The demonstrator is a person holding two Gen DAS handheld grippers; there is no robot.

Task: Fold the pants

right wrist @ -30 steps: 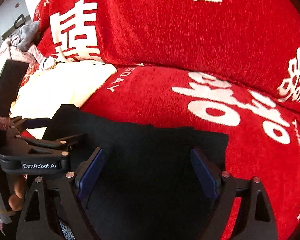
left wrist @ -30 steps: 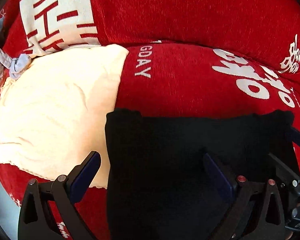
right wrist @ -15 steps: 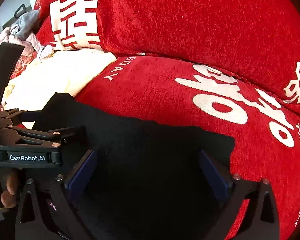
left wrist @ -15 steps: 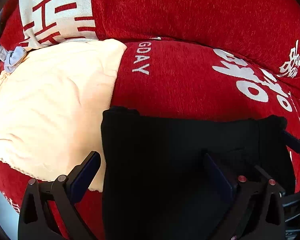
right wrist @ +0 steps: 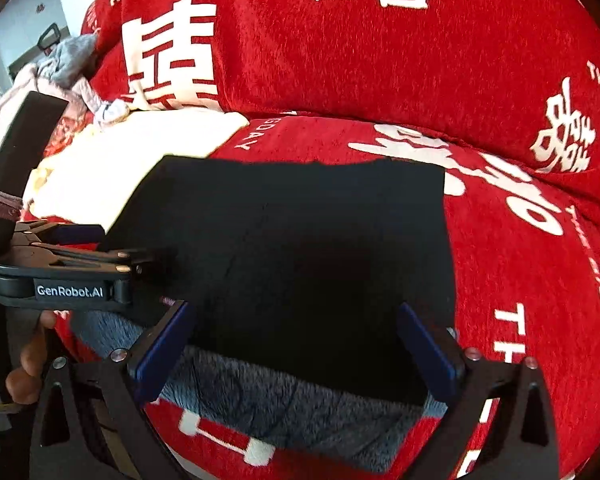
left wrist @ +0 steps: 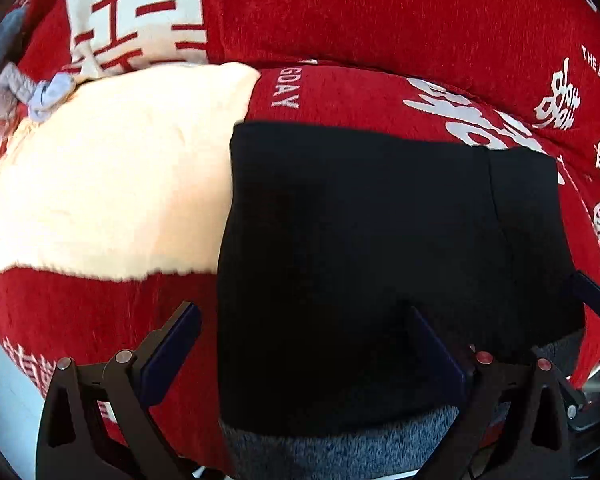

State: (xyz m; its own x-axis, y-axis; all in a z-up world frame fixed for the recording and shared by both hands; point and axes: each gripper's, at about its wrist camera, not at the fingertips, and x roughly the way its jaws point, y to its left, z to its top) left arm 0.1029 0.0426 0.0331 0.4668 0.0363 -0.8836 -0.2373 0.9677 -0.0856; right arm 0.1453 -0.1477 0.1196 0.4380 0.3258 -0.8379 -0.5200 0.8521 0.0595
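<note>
The pants (left wrist: 380, 260) lie as a flat black rectangle on the red sofa (left wrist: 380, 20) seat, folded over so that a strip of grey fleece lining shows along the near edge at 6 o'clock in both views. That exposed strip suggests the top layer was laid slightly short of the bottom one, or that the fold is only partly squared. In the left wrist view the left gripper (left wrist: 304, 352) is spread wide over the near left part of the cloth, its left finger over bare red fabric and its right finger over the black; nothing is between the jaws, so it is released. In the right wrist view the right gripper (right wrist: 296, 344) is likewise wide open, straddling the near edge with the cloth lying under it, not pinched. The left gripper appears there at 9 o'clock, pointing in over the left edge of the pants. A cream blanket (left wrist: 108, 180) lies at 10 o'clock, just beside or slightly under the pants' left edge. With both claws hovering at the near hem, the likely next move is another fold away from the person, or simply smoothing.
</note>
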